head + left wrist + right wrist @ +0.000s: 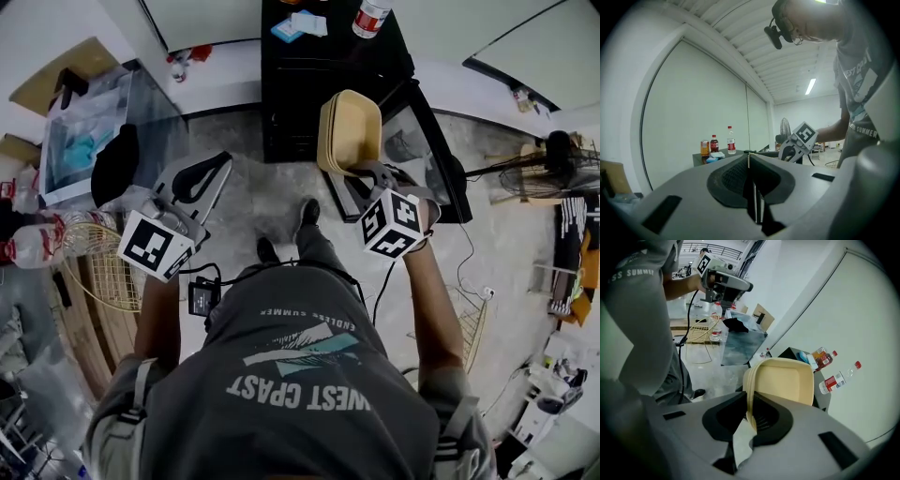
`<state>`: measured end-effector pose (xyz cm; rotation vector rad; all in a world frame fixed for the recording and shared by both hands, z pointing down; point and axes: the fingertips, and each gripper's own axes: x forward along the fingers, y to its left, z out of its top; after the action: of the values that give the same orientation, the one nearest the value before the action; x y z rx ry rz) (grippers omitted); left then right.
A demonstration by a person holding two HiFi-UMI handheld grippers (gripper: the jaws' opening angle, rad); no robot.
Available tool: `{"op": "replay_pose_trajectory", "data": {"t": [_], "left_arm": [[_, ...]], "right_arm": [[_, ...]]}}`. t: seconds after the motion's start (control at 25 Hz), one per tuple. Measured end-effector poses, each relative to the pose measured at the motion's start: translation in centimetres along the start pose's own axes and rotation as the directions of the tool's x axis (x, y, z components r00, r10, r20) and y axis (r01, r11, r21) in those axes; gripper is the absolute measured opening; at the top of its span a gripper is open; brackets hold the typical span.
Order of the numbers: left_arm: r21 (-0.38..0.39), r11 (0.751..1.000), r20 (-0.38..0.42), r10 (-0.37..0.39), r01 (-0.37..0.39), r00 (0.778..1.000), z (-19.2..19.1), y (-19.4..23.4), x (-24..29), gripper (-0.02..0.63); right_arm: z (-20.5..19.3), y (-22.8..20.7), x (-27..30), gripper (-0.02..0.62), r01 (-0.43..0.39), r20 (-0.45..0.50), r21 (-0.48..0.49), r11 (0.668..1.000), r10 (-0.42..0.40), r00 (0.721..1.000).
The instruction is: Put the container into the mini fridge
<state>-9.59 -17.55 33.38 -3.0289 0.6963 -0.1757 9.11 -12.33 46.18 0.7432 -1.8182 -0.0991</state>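
Observation:
A tan, rounded-square container (349,127) (783,380) hangs on edge in front of the black mini fridge (319,70), whose glass door (419,141) stands swung out to the right. My right gripper (361,173) (751,411) is shut on the container's rim, and its marker cube (392,223) faces up. My left gripper (200,180) (751,161) hovers to the left over the grey floor, shut with nothing between its jaws. The left gripper view looks across at the right gripper (793,149).
Bottles (370,17) (731,139) and a blue packet (286,30) sit on top of the fridge. A clear box (89,122) with dark cloth and wire baskets (103,272) stand at the left. A floor fan (553,169) and cables lie at the right. The person's feet (307,212) are just before the fridge.

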Motion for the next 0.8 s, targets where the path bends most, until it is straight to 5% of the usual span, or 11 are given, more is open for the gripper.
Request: {"op": "replay_pose_trajectory", "data": {"t": [0.8], "left_arm": [[-0.087, 0.985, -0.092, 0.138, -0.146, 0.986, -4.3, 3.7, 0.0, 0.026]], "right_arm": [[-4.1, -6.8, 15.6, 0.055, 0.020, -0.083, -0.165, 0.986, -0.035, 0.996]]}}
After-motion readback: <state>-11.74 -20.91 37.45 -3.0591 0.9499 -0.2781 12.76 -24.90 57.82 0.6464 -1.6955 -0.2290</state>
